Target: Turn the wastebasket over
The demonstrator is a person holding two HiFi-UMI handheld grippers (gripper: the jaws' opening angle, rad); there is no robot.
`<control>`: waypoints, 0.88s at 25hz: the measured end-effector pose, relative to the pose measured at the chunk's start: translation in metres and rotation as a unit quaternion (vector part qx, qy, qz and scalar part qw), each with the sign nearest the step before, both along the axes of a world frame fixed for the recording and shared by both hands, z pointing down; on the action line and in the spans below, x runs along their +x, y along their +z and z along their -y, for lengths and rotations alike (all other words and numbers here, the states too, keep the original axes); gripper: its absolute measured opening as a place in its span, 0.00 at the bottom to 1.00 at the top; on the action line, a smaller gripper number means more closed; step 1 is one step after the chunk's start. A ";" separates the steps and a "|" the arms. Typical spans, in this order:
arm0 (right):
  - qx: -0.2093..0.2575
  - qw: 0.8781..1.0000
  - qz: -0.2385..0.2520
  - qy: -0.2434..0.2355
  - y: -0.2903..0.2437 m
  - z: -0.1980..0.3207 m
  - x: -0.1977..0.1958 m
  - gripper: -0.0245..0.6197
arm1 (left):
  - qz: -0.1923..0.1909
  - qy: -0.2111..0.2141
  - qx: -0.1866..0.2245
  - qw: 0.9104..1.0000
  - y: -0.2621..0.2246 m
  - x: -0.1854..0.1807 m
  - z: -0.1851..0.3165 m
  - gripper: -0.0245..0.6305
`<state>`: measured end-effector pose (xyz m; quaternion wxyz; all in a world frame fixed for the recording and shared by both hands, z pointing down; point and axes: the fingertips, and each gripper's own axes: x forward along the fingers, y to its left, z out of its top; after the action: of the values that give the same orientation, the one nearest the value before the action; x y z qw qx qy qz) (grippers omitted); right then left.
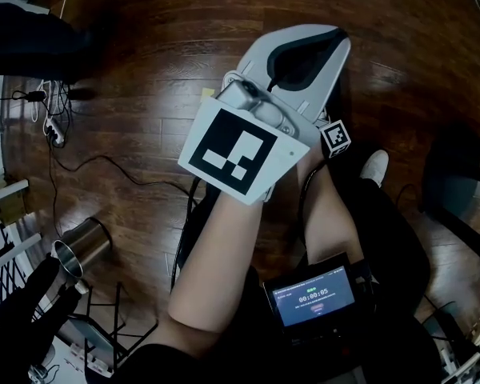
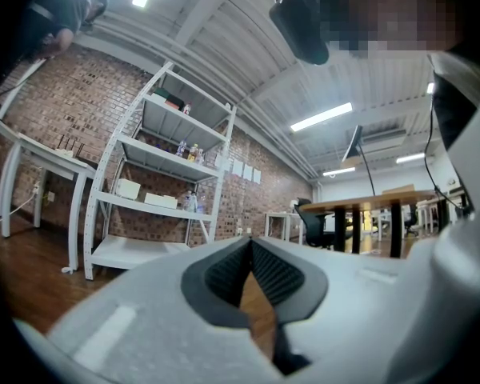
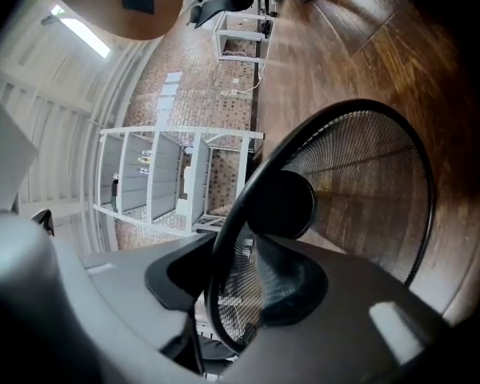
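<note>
From the head view, looking steeply down on a dark wooden floor [image 1: 144,46]: dominated by the left gripper [image 1: 308,50], raised on a bare forearm [image 1: 224,254], its large black-and-white marker cube [image 1: 242,154] blocking much of the boards beneath. Just beside it, a smaller marker cube [image 1: 336,137], then a white shoe [image 1: 375,166]. At lower left, a shiny metal container [image 1: 84,246]; higher along that edge, a power strip [image 1: 54,132] with a black cable [image 1: 120,165] trailing across the floor. At the right edge, part of a dark chair [image 1: 464,198]. Low in the middle, a small screen [image 1: 314,296] reading "00:00:05", the finer print too small to read. In the left gripper view: jaws brought together at the tips, ribbed dark pads [image 2: 224,274] meeting there, nothing held. Beyond, against a brick wall [image 2: 88,142], a white shelf rack [image 2: 164,158] carrying boxes and bottles with labels too small to read, a wooden-topped table [image 2: 384,202] and an office chair [image 2: 312,218] farther off, strip lights [image 2: 320,117] overhead. In the right gripper view, turned sideways: right gripper [image 3: 236,286] clamped on the rim of the wastebasket [image 3: 368,174], black wire mesh, mouth toward the camera, floor showing through the mesh.
</note>
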<state>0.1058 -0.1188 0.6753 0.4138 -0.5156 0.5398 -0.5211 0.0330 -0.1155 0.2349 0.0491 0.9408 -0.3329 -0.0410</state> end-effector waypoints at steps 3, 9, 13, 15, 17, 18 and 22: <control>0.011 1.000 -0.003 0.011 0.000 0.011 0.006 0.12 | 0.001 -0.002 -0.001 1.000 0.001 -0.001 0.002 0.04; -0.006 1.000 -0.009 0.013 -0.005 0.013 0.009 0.06 | 0.000 -0.003 0.000 1.000 0.000 -0.002 0.004 0.04; -0.004 0.999 -0.033 -0.006 -0.021 0.017 0.015 0.06 | -0.001 -0.002 0.002 1.000 -0.001 -0.003 0.003 0.04; 0.000 0.999 -0.042 -0.009 -0.031 0.019 0.023 0.06 | 0.000 -0.002 0.003 1.000 -0.002 -0.004 0.002 0.04; 0.006 0.998 -0.063 -0.026 -0.044 0.024 0.030 0.06 | 0.001 -0.003 0.004 1.000 -0.003 -0.006 0.001 0.04; 0.007 0.996 -0.082 -0.043 -0.051 0.026 0.031 0.06 | 0.002 -0.004 0.004 1.000 -0.003 -0.007 0.001 0.04; -0.002 0.968 -0.198 -0.156 -0.074 0.036 0.028 0.06 | 0.004 -0.008 0.005 1.000 -0.004 -0.013 0.000 0.04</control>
<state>0.1335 -0.1552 0.6009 0.2107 -0.5190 0.6836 -0.4679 0.0201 -0.1151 0.2309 0.0428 0.9384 -0.3406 -0.0395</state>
